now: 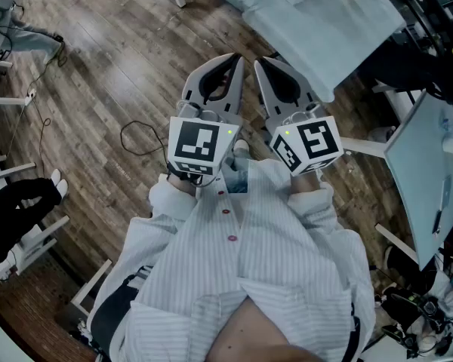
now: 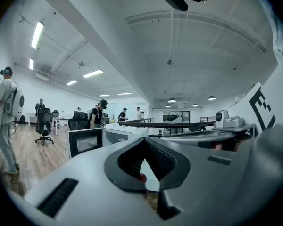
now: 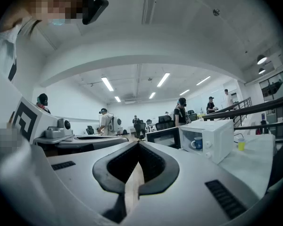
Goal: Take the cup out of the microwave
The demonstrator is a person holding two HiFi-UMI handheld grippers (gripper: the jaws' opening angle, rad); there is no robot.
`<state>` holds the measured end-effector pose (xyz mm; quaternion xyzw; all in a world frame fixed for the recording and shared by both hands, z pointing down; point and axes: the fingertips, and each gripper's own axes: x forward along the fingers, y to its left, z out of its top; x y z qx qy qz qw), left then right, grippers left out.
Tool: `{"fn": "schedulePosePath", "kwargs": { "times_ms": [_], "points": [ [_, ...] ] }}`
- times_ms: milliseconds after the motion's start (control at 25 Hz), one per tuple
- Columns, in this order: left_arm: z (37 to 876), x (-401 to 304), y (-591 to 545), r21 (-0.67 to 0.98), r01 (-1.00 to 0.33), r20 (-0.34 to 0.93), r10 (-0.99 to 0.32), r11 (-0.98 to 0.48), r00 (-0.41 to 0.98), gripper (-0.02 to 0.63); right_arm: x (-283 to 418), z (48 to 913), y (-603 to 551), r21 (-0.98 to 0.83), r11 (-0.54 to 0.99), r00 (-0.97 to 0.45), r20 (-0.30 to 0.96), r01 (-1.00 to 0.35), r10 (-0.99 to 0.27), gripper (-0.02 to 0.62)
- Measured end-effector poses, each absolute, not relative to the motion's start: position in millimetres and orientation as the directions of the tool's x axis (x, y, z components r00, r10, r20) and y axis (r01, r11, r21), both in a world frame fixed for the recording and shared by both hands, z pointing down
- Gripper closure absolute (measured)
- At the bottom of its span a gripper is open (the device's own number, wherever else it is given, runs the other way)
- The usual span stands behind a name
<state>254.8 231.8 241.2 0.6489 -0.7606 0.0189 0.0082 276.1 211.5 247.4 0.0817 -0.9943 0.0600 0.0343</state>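
Office space with a wooden floor [image 1: 98, 66] is shown. The left gripper [image 2: 144, 142] and right gripper [image 3: 138, 144] are held level, jaws closed together on nothing. Well ahead-right of the right fingertips, the blue cup [image 3: 196, 144] sits inside the white microwave [image 3: 219, 135]. Approach, grasp and removal are judged outstanding.

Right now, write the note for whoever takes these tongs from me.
Left tongs: shut, empty, held level near the chest.
Right tongs: shut, empty, level alongside the left.
Microwave: on the white-covered table, ahead and to the right; its door looks swung open.
Cup: blue, standing inside the microwave, untouched.
Done: door seems open.
Left: step up, open one pair of tongs, grip the cup, bring it out.
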Motion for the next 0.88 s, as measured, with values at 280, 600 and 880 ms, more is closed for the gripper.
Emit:
{"fn": "schedulePosePath", "kwargs": {
  "times_ms": [280,600,880],
  "points": [
    [234,270,225,-0.027,-0.988,0.015,-0.988,0.152,-0.153,0.598,287,245,207,-0.115,0.981,-0.986,0.068,-0.158,-0.151,0.561],
    [229,280,224,-0.037,-0.98,-0.009,-0.981,0.196,-0.196,0.598,299,241,202,-0.101,0.987,-0.992,0.047,-0.122,-0.118,0.561],
    [233,266,226,-0.014,-0.968,-0.002,-0.968,0.249,-0.249,0.598,289,245,201,-0.112,0.99,-0.995,0.058,-0.09,-0.083,0.561]
  ]
}}
